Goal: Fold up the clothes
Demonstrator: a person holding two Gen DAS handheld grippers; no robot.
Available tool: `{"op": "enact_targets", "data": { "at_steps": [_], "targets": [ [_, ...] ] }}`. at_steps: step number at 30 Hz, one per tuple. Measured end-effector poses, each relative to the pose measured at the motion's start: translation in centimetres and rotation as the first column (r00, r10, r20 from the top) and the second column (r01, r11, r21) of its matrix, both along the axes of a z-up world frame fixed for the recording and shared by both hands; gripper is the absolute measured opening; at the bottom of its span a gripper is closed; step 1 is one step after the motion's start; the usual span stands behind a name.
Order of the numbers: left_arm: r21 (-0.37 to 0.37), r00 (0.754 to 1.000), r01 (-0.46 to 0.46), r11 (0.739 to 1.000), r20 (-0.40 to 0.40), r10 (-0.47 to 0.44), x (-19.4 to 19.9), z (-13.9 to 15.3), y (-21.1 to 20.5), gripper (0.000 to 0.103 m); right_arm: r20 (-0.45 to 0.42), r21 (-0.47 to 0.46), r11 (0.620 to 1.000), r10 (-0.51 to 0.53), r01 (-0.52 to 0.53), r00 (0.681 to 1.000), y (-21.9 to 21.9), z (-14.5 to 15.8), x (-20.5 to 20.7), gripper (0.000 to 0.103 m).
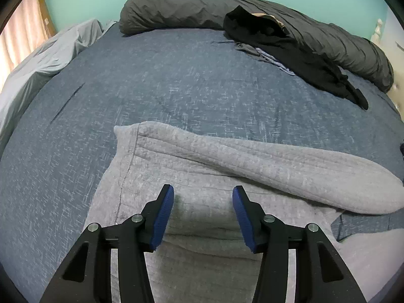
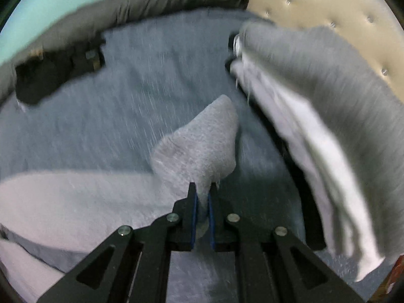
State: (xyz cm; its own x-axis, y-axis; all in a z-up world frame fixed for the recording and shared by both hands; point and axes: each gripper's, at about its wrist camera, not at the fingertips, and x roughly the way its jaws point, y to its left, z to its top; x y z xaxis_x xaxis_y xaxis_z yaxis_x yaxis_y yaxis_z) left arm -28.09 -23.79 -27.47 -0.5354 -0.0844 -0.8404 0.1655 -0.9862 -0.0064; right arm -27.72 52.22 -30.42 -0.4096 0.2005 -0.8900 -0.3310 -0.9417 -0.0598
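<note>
My right gripper [image 2: 202, 197] is clamped on a sleeve end of the light grey knit garment [image 1: 202, 176], lifting it off the blue heathered bedspread [image 1: 151, 80]. My left gripper [image 1: 203, 194] hovers half-open over the garment's body, gripping nothing.

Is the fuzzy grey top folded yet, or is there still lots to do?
Partly. One sleeve already lies folded across the grey top. Right now the right gripper is pinching a piece of that grey fabric and holding it up, while the left gripper waits open above the top. Still to do: finishing this fold, plus the black clothes heaped by the dark duvet.
</note>
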Motion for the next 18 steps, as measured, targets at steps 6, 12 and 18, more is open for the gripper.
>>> {"op": "enact_targets", "data": {
  "at_steps": [6, 12, 18],
  "targets": [
    [-0.003, 1.000, 0.005, 1.000, 0.000, -0.005, -0.3, 0.0, 0.2, 0.054, 0.028, 0.098, 0.993, 0.065, -0.068, 0.997, -0.6, -0.7, 1.9, 0.029],
    [0.001, 0.999, 0.027, 1.000, -0.023, -0.027, -0.7, 1.4, 1.2, 0.054, -0.144, 0.208, 0.975, 0.104, -0.073, 0.984, -1.3, 5.5, 3.4, 0.046],
    [0.014, 0.995, 0.098, 0.995, -0.033, -0.098, -2.6, 2.1, 4.4, 0.061, -0.057, 0.123, 0.955, 0.279, -0.271, 0.959, -2.9, 5.0, 0.0, 0.055]
  ]
}}
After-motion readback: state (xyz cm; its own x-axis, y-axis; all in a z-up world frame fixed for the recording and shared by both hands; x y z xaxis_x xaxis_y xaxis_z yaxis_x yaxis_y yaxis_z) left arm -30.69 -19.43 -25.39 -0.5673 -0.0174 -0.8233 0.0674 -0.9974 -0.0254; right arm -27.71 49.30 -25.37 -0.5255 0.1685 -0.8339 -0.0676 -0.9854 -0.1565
